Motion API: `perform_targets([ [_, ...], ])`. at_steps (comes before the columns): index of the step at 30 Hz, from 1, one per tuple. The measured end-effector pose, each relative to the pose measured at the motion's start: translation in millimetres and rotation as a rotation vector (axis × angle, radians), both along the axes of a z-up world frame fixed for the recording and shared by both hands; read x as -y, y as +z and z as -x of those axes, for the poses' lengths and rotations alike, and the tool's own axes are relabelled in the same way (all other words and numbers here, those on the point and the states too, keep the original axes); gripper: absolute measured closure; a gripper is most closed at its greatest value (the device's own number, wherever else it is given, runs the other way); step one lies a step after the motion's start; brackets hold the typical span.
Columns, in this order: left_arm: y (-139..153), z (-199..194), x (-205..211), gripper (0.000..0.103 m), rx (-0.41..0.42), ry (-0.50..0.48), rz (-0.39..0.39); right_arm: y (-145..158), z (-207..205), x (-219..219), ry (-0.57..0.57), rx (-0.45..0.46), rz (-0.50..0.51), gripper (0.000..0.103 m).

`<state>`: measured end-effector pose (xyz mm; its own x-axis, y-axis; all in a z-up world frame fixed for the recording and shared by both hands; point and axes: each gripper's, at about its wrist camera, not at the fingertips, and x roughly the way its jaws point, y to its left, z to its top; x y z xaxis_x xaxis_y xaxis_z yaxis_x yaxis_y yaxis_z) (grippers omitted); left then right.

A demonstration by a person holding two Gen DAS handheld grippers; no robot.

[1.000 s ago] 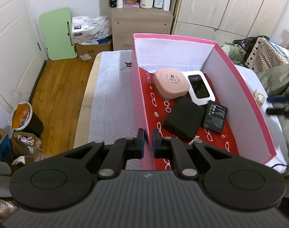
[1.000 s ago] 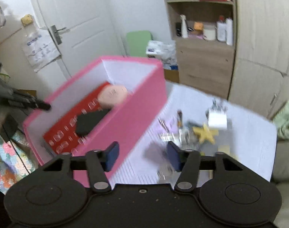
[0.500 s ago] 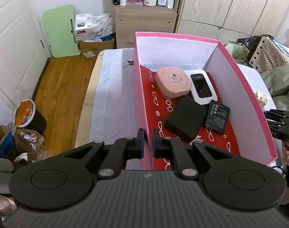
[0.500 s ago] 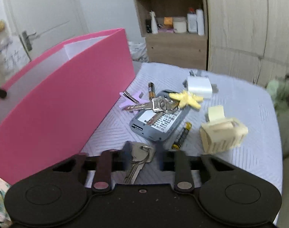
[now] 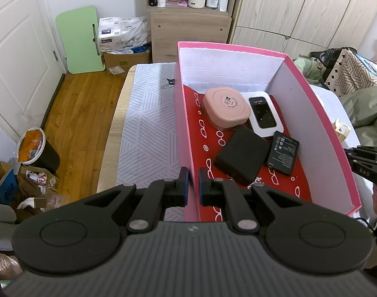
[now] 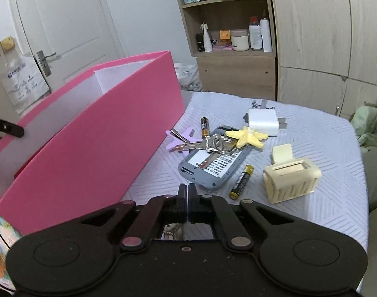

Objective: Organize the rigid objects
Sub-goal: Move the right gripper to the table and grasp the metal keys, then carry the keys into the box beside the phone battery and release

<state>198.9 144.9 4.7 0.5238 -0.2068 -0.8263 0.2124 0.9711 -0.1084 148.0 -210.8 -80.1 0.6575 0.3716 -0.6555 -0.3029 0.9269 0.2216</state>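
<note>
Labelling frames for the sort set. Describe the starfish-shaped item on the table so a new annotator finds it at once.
Start at the pink box on the pale striped table cover; loose items lie just right of it. In that cluster, the starfish charm rests on the far end of the grey device, beside the keys. It is the only pale yellow, five-armed shape there.

A green folding board (image 5: 80, 39) is leaned against the wall beside a white door (image 5: 13, 49); a bin (image 5: 36, 149) is seen on the wood floor (image 5: 82, 113), and bottles and jars are kept on the shelf unit (image 6: 234, 37)
</note>
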Motion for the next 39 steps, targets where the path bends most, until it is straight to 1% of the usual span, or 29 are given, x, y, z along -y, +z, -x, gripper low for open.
perform_targets([
  [2,0,0,0,0.096,0.000,0.002,0.003,3,6,2,0.013,-0.019,-0.011,0.093],
  [3,0,0,0,0.096,0.001,0.003,0.003,3,7,2,0.019,-0.034,-0.021,0.090],
  [5,0,0,0,0.096,0.000,0.002,0.003,1,12,0,0.040,-0.059,-0.029,0.075],
  [6,0,0,0,0.096,0.000,0.002,0.004,-1,14,-4,0.045,-0.067,-0.015,0.065],
  [9,0,0,0,0.096,0.000,0.002,0.003,-9,19,-20,0.044,-0.063,0.065,0.065],
  [10,0,0,0,0.096,-0.001,0.002,0.004,-11,21,-25,0.038,-0.035,0.083,0.077],
  [11,0,0,0,0.096,0.000,0.002,0.003,-11,23,-27,0.035,-0.016,0.097,0.078],
  [12,0,0,0,0.096,0.000,0.002,0.002,-10,25,-29,0.036,0.011,0.101,0.092],
  [13,0,0,0,0.096,0.000,0.002,0.003,-6,27,-28,0.038,0.040,0.096,0.097],
  [16,0,0,0,0.096,-0.001,0.002,0.005,7,25,-21,0.051,0.047,0.035,0.098],
  [20,0,0,0,0.096,0.000,0.003,0.007,18,20,-13,0.049,0.047,-0.007,0.098],
  [23,0,0,0,0.096,0.000,0.004,0.007,28,18,-12,0.046,0.068,-0.018,0.098],
  [27,0,0,0,0.096,0.001,0.004,0.007,51,17,-13,0.065,0.119,-0.034,0.098],
  [30,0,-1,-1,0.096,0.000,0.005,0.011,72,16,-19,0.098,0.165,-0.028,0.098],
  [35,0,-1,-1,0.096,-0.001,0.006,0.015,114,18,-36,0.161,0.280,0.000,0.098],
  [37,-1,-1,-1,0.096,0.000,0.006,0.014,129,19,-44,0.201,0.313,-0.014,0.098],
  [39,-1,-1,-2,0.096,0.001,0.007,0.015,139,19,-51,0.248,0.327,-0.047,0.098],
])
